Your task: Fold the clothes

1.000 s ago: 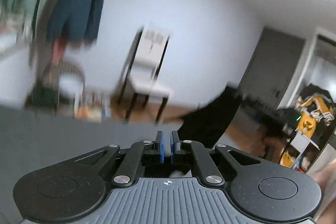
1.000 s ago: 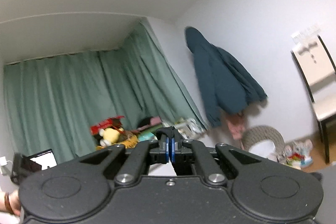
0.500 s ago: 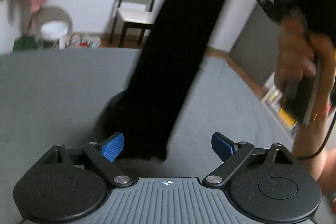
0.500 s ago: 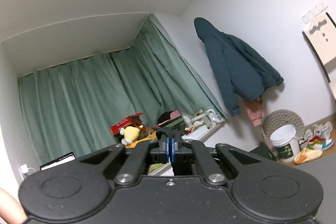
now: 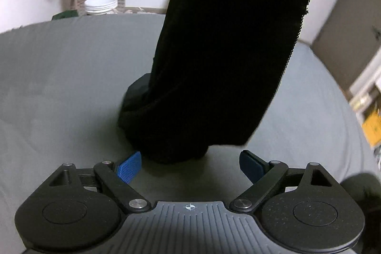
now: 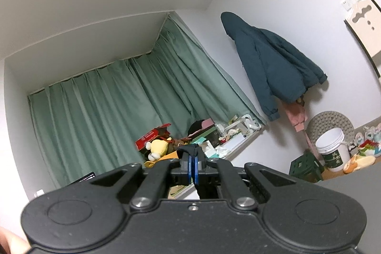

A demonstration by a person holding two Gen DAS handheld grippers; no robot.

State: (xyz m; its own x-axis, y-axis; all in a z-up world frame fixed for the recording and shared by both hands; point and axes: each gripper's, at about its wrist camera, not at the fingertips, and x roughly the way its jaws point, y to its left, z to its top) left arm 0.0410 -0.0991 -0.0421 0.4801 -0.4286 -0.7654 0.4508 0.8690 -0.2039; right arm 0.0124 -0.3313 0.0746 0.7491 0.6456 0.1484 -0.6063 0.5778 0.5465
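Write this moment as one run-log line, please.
left gripper: open | right gripper: shut on black ribbed garment | hem on grey bed sheet

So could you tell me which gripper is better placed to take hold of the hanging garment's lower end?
Left. The left gripper is open just before the black garment, while the right gripper is already shut on cloth, raised.

Right gripper [image 6: 193, 167]: blue fingers [image 6: 189, 167] pressed together on a fold of dark cloth [image 6: 190, 148]. Beyond the fingers: green curtains [image 6: 119, 106], cluttered ledge [image 6: 214, 137]. Right of the fingers: teal jacket [image 6: 269, 66] on wall, white bucket [image 6: 333, 149].
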